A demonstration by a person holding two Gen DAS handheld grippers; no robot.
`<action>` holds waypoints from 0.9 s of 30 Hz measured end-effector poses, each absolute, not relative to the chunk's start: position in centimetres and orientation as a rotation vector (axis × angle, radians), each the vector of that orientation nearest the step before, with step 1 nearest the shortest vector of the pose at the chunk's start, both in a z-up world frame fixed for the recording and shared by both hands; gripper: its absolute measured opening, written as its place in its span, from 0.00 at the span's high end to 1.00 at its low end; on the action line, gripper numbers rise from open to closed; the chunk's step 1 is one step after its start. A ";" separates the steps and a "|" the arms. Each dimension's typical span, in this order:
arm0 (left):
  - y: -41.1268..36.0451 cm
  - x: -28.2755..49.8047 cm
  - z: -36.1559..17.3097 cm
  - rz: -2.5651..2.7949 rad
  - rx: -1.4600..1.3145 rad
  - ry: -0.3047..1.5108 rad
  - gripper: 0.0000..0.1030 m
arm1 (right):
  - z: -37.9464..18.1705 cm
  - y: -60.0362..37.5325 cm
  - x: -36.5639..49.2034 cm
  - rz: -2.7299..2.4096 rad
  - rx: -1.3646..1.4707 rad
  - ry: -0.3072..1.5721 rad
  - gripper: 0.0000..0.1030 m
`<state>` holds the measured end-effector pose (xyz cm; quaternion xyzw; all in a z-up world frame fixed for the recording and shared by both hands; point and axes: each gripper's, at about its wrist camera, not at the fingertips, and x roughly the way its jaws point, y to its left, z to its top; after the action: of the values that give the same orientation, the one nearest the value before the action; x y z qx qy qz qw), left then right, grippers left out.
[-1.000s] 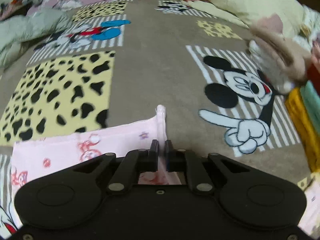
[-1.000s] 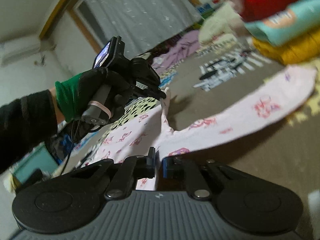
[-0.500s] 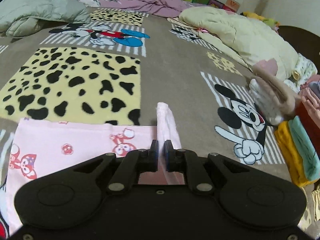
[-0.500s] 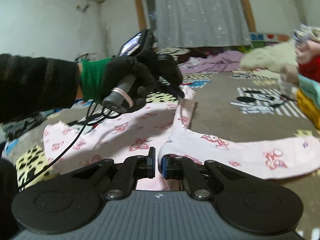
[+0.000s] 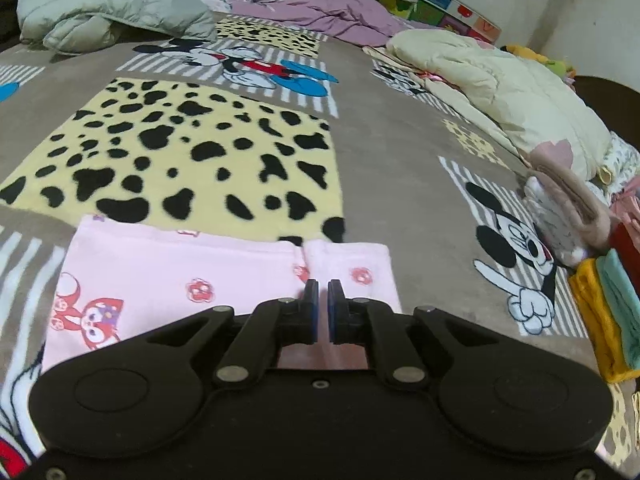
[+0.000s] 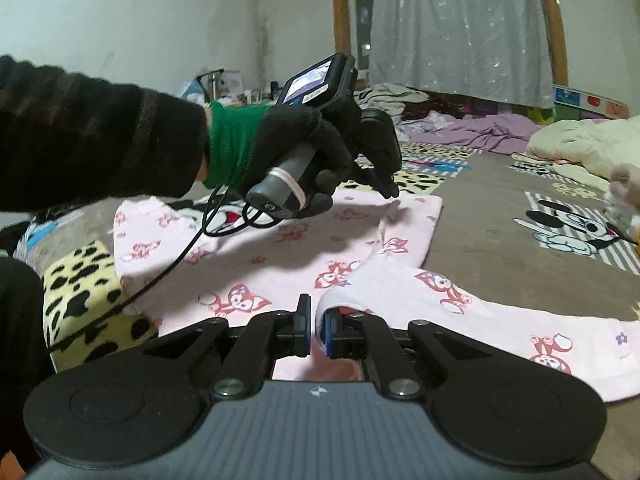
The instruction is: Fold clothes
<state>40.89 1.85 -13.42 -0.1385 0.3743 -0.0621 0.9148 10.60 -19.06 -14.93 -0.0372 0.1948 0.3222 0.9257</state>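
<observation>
Pink cotton garment with red fox and flower prints (image 5: 168,280) lies spread on the brown cartoon-patterned blanket (image 5: 392,152), directly under and ahead of both hand-held tools. The left gripper (image 5: 323,285) has its blue-padded fingers nearly pressed together with a thin gap between them; its tips sit low over the garment's far right corner, and I cannot tell whether any cloth is caught there. Seen from the right wrist camera, the left gripper (image 6: 386,188) points down at that same corner, held by a black-gloved hand with a green cuff (image 6: 296,148), a black cable trailing from the handle.

The right gripper (image 6: 316,312) pinches a rolled fold of the pink garment (image 6: 280,256) between its fingers, and the cloth bulges up over the right-hand pad. From that pinch a long sleeve-like strip runs off to the right across the blanket.

Ahead of the left gripper sits a yellow patch with black spots (image 5: 180,152). Far ahead to the left lies a grey-green puffy jacket (image 5: 104,12), far ahead a crumpled lilac sheet (image 5: 320,12), and to the right a cream quilted jacket (image 5: 512,96). At the right edge stands a stack of folded clothes, mustard and teal (image 5: 608,304).
</observation>
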 end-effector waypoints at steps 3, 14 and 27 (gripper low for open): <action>2.3 40.9 -13.7 -0.125 -0.280 0.770 0.97 | -15.0 -18.6 10.6 0.667 -0.097 0.405 0.92; 1.3 40.6 -14.5 -0.135 -0.249 0.785 0.75 | -15.6 -17.2 10.7 0.680 -0.185 0.456 0.92; -0.5 39.5 -13.9 -0.094 -0.025 0.745 0.83 | -15.9 -16.7 10.7 0.684 -0.226 0.472 0.89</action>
<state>39.52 -0.53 -13.93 -0.0123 0.3638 -0.0458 0.9303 10.70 -16.69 -15.92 -0.1096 0.2287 0.3314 0.9088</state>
